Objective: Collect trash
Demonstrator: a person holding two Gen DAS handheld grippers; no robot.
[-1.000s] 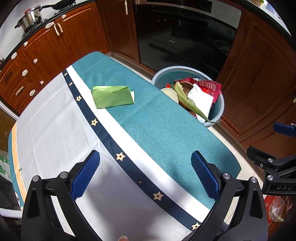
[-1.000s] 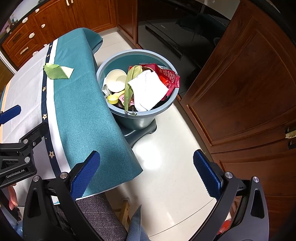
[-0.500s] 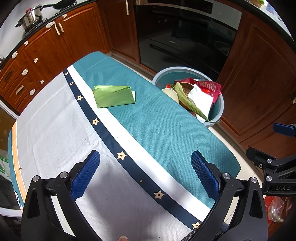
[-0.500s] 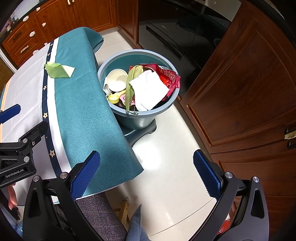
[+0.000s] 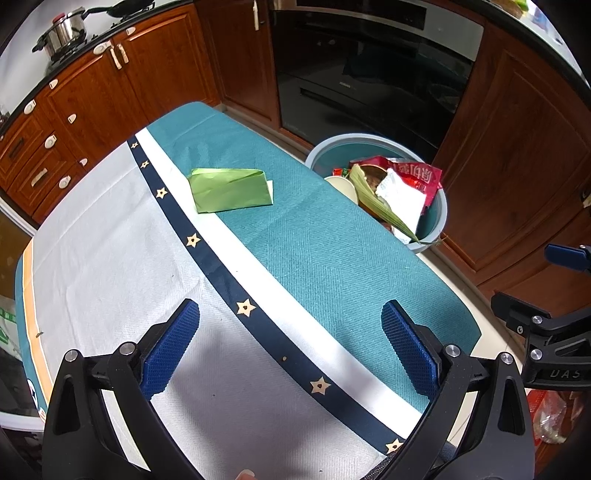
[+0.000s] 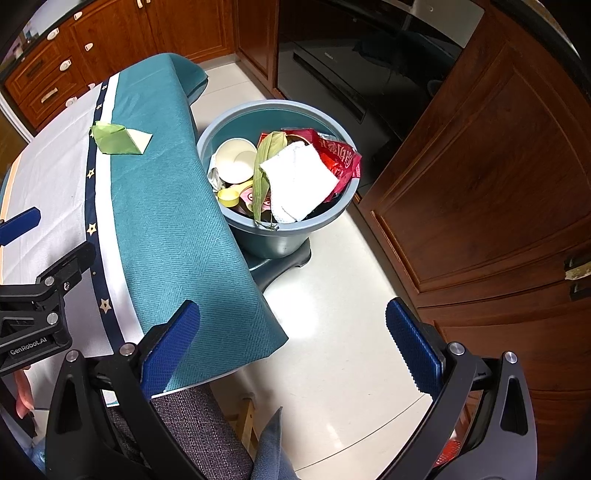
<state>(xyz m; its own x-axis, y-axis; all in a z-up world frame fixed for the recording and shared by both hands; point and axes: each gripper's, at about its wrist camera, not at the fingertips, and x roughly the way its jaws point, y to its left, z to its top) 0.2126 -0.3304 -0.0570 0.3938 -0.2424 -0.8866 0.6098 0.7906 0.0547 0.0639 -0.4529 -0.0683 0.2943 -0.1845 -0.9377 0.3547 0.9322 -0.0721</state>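
Note:
A folded green paper (image 5: 229, 189) lies on the teal part of the tablecloth (image 5: 332, 266), far from both grippers; it also shows in the right wrist view (image 6: 116, 139). A blue-grey trash bin (image 6: 295, 236) stands on the floor beside the table, filled with a white napkin (image 6: 299, 181), a red wrapper (image 6: 338, 155), a paper cup (image 6: 236, 158) and a green leaf (image 6: 264, 162). The bin also shows in the left wrist view (image 5: 437, 218). My left gripper (image 5: 290, 347) is open and empty above the white cloth. My right gripper (image 6: 291, 349) is open and empty above the floor near the table's corner.
Wooden cabinets (image 5: 110, 92) and a black oven (image 5: 369, 74) line the far side. A cabinet door (image 6: 498, 166) stands right of the bin. A grey chair seat (image 6: 192, 432) is below the right gripper. A pot (image 5: 64, 35) sits on the counter.
Both grippers have drifted slightly; the green paper and the bin look a little nearer. Neither gripper's opening has changed.

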